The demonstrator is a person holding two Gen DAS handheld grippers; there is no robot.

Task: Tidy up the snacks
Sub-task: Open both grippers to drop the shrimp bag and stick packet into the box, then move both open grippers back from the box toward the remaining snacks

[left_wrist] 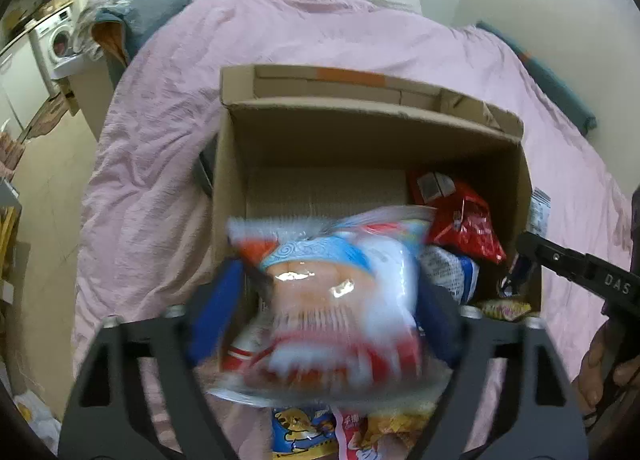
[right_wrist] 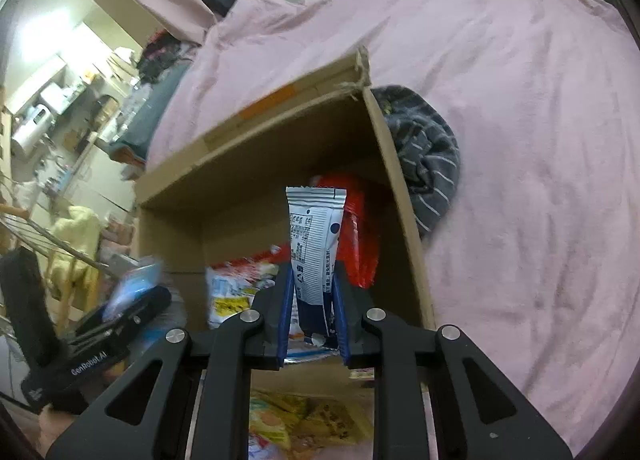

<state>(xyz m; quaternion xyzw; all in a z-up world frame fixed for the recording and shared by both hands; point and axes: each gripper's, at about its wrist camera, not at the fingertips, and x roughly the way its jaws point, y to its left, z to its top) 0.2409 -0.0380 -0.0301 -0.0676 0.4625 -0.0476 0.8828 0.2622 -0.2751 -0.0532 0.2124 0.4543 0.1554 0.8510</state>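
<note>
The left gripper [left_wrist: 324, 324] is clamped on a big blue, white and orange snack bag [left_wrist: 332, 300], its 2 blue-padded fingers [left_wrist: 212, 320] pressed against the bag's sides, and the bag is blurred, hanging over the near edge of the open cardboard box [left_wrist: 240, 164]. That box sits on a pink bedspread [left_wrist: 168, 108] with its flaps up, and inside on the right lies a red packet [left_wrist: 468, 224], with a white and blue packet [left_wrist: 452, 272] just beside it toward the near side. Over on the right wrist view, the right gripper [right_wrist: 313, 320] has its 2 blue pads squeezed tight on a slim white and navy sachet [right_wrist: 314, 244], held upright with its crimped top pointing up, right at the near opening of the box. Behind the sachet stands the red packet against the box's right wall, and lower left inside the box lies a white packet with yellow print [right_wrist: 232, 292]. More loose snacks lie on the bedspread near the grippers: a blue and yellow bag [left_wrist: 300, 432] under the left gripper's load, and a yellow pouch [right_wrist: 320, 420] below the right gripper. Outside the box, touching its right wall, sits a dark striped bundle of cloth [right_wrist: 428, 164]. Far left in the left wrist view, a washing machine [left_wrist: 58, 40] stands in the next room.
</note>
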